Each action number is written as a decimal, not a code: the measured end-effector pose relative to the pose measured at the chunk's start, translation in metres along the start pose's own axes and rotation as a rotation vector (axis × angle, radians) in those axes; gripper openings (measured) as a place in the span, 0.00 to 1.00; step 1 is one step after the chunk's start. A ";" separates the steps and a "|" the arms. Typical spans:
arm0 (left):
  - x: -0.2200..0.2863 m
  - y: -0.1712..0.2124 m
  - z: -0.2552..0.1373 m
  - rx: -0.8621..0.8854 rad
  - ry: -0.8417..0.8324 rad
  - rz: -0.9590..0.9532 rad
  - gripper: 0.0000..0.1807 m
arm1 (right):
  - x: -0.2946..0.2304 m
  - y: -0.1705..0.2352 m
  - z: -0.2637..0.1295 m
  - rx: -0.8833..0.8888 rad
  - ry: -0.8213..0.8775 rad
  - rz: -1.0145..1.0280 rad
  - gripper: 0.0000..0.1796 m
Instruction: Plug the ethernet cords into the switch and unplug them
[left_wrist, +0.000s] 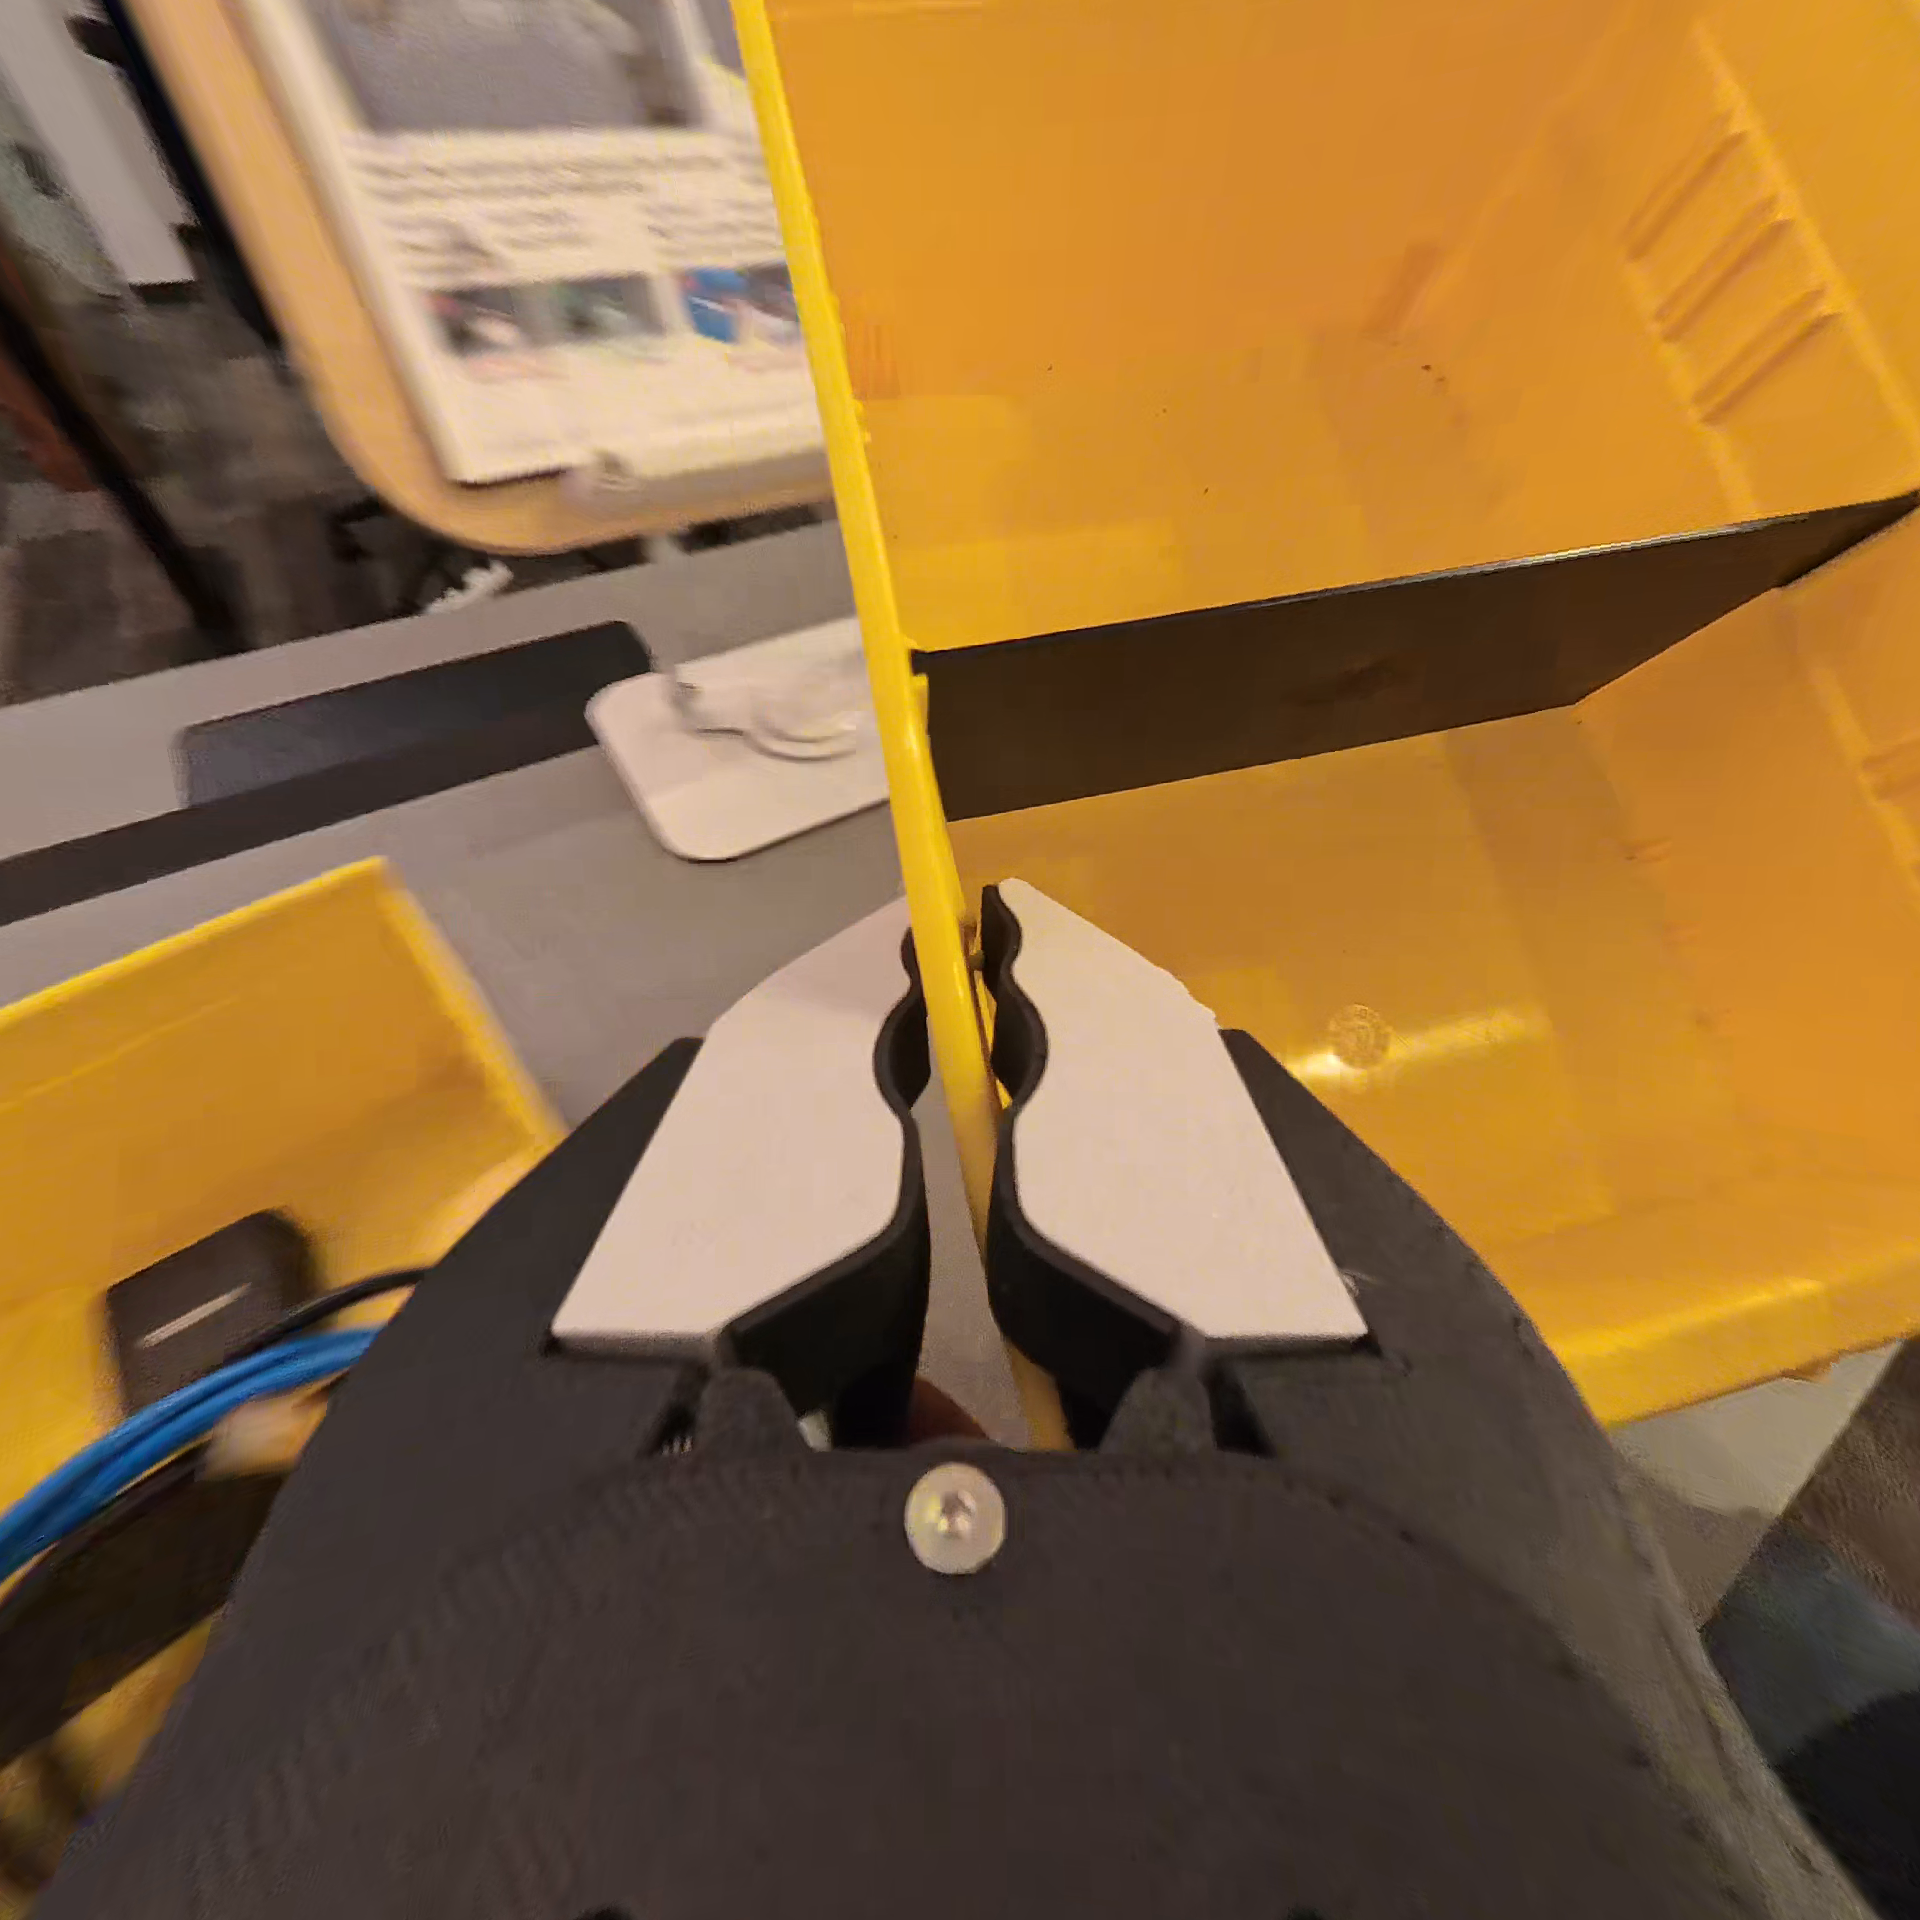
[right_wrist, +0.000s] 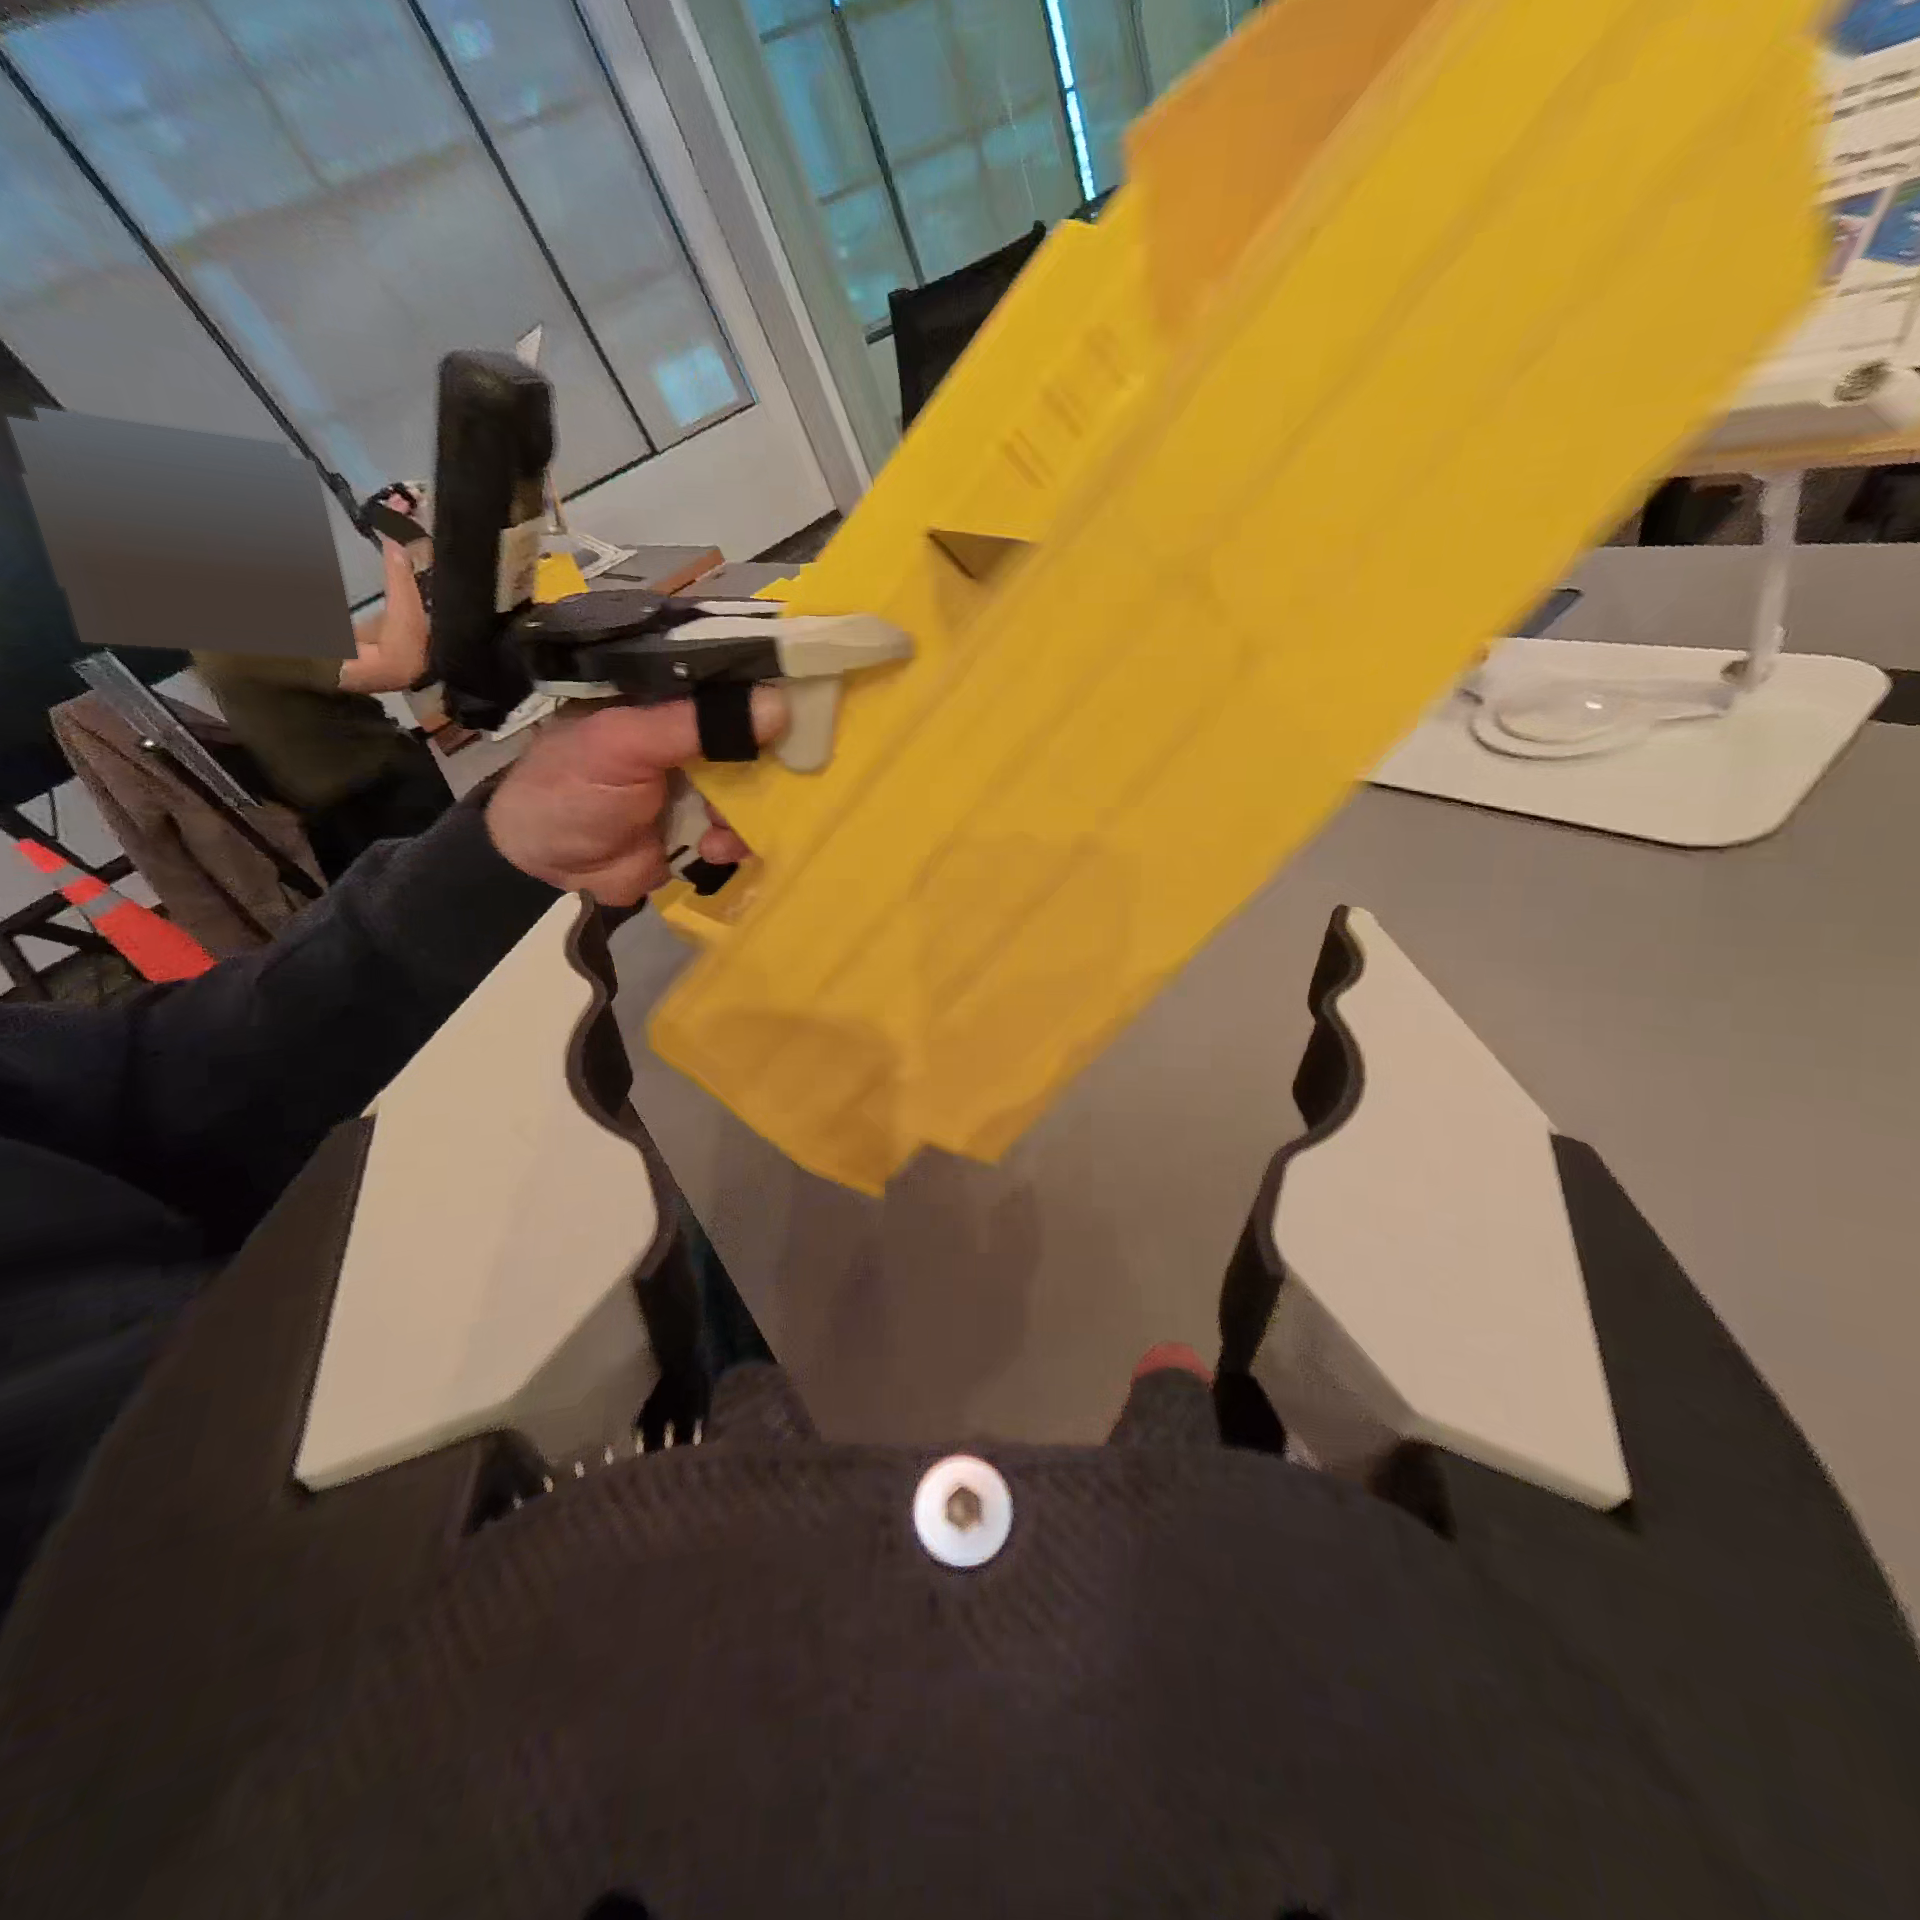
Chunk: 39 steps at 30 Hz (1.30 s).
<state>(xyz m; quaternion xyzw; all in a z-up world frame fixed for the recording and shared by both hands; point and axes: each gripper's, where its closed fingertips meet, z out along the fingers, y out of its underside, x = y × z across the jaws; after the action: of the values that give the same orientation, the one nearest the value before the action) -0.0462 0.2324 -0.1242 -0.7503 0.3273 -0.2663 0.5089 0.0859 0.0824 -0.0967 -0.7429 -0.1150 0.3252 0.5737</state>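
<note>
The grey desk (right_wrist: 1558, 1039) carries a white rounded stand base (right_wrist: 1621, 748) toward its far side. A second yellow bin (left_wrist: 208, 1091) holding blue cables (left_wrist: 156, 1423) sits nearer, at the left.

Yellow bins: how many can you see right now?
2. One yellow bin is held up by its wall in the shut left gripper; a second bin sits lower left, holding blue cables. Others may be out of view.

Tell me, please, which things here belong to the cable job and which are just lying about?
Job:
- yellow plastic bin, clamped by the left gripper
- blue ethernet cords
- right gripper, open

Lying about:
- white flat stand base
- blurred printed poster
</note>
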 end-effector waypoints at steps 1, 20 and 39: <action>0.020 0.005 0.017 -0.021 0.021 0.026 0.03 | 0.004 0.004 -0.009 -0.007 0.022 0.005 0.73; 0.195 0.114 0.134 -0.313 0.317 -0.094 0.31 | 0.171 0.119 -0.113 -0.337 0.587 0.069 0.41; -0.200 0.143 -0.146 -0.509 -0.494 0.048 0.41 | 0.230 0.116 -0.166 -0.599 0.795 -0.176 0.06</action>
<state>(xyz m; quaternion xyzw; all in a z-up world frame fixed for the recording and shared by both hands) -0.3135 0.2611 -0.2223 -0.8869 0.2678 0.0252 0.3756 0.3403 0.0420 -0.2633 -0.9288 -0.0383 -0.0797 0.3600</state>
